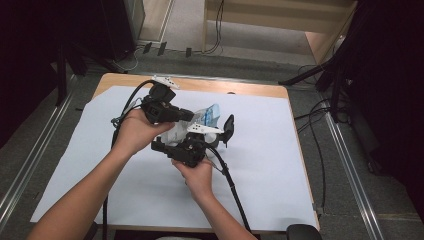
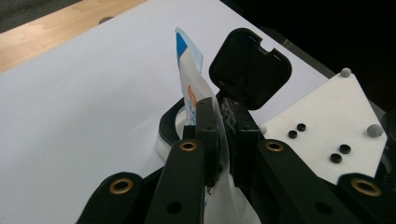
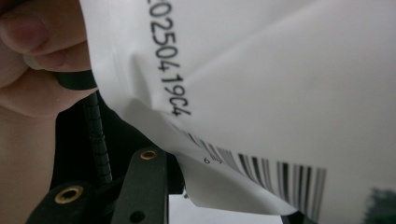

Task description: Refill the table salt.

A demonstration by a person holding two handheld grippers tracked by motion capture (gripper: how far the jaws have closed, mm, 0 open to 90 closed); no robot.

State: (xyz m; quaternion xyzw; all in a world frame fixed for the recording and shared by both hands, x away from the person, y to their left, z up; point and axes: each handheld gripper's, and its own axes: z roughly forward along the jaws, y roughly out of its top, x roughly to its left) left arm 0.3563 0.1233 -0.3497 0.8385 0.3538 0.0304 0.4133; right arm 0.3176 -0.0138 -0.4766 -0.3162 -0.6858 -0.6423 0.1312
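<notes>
A soft white pack (image 1: 176, 134) with a barcode and a printed date code (image 3: 261, 93) is held up over the middle of the table. Its black flip lid (image 2: 250, 67) stands open above a black-rimmed white opening (image 2: 169, 122). My right gripper (image 1: 172, 141) is shut on the pack, one jaw on each side of its folded end (image 3: 219, 205). My left gripper (image 2: 219, 116) is shut on a thin white strip with blue and orange print (image 2: 189, 60) that rises from the opening. In the high view the strip (image 1: 210, 114) sticks out just past the left gripper (image 1: 192, 116).
White paper (image 1: 280, 165) covers the wooden table (image 1: 235, 87). Both forearms come in from the near edge. A cable (image 1: 232, 185) trails from the right gripper toward the near edge. The right gripper's grey plate (image 2: 327, 126) sits close beside the left jaws.
</notes>
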